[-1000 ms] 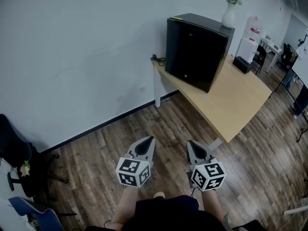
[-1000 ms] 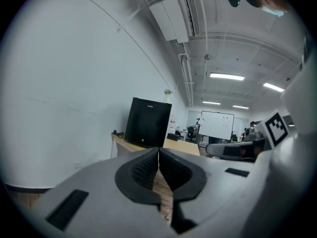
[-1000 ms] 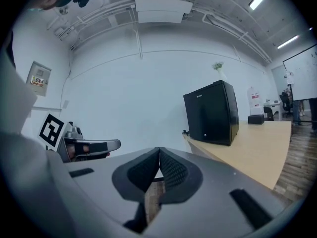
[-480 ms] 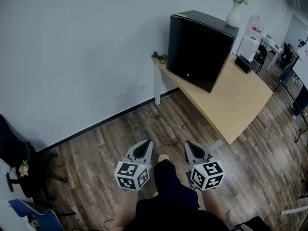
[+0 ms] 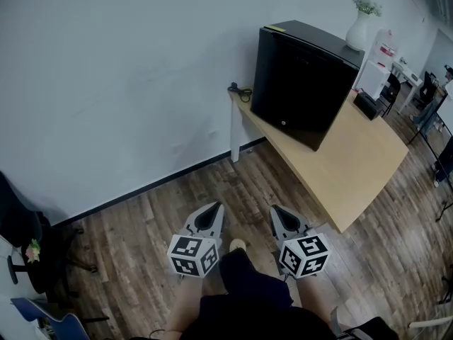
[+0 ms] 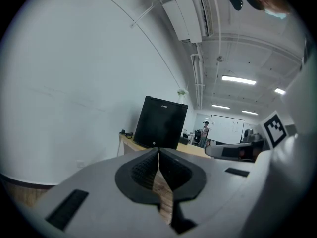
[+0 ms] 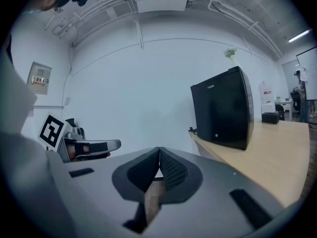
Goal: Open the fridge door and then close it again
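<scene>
A small black fridge point(image 5: 306, 83) stands with its door closed on the far left end of a light wooden table point(image 5: 354, 158) against the white wall. It also shows ahead in the left gripper view as the fridge point(image 6: 161, 123) and to the right in the right gripper view as the fridge point(image 7: 223, 108). My left gripper point(image 5: 215, 207) and right gripper point(image 5: 275, 211) hang side by side over the wooden floor, well short of the table. Both are shut with nothing between the jaws.
A white vase point(image 5: 359, 28) with flowers stands beside the fridge top. Black cables point(image 5: 239, 90) lie on the table corner. A dark chair point(image 5: 28, 239) stands at the left. More desks and chairs point(image 5: 396, 80) fill the far right. The person's leg shows between the grippers.
Both grippers and the view have moved forward toward the table; the fridge sits slightly further right in the head view. The person's leg has swung in between the grippers.
</scene>
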### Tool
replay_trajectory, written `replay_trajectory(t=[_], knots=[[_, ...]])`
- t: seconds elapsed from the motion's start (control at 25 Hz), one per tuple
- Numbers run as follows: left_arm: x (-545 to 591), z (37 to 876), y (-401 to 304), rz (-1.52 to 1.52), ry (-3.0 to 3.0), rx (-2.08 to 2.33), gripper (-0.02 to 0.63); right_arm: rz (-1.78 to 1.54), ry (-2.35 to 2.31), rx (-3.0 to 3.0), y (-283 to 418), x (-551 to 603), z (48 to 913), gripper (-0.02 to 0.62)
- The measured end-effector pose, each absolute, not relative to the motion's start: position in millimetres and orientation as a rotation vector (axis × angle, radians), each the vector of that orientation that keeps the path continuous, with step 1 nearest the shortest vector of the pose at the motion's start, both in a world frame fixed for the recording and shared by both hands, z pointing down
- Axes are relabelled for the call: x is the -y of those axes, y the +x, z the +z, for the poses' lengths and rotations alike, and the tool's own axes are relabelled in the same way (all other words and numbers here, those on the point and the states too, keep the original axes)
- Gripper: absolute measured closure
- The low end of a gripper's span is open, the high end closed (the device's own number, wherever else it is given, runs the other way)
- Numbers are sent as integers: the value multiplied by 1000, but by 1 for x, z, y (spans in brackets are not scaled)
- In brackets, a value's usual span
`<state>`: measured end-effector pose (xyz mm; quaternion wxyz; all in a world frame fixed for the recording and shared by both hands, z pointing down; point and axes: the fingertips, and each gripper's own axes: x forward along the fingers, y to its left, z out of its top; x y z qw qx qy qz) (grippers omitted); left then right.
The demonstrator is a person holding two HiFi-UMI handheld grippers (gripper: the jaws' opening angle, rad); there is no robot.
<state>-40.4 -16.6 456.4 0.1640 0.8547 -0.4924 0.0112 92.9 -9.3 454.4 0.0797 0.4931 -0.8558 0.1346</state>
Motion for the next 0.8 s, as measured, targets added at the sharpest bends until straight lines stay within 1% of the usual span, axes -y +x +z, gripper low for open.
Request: replay_trajectory(t=[0.44, 0.8], knots=[[110, 451, -46, 34, 2407, 1442, 600, 419, 1430, 2575, 88, 102, 452, 604], [175, 452, -34, 41, 2406, 1423, 600, 407, 1424, 2561, 96, 169, 452, 604]])
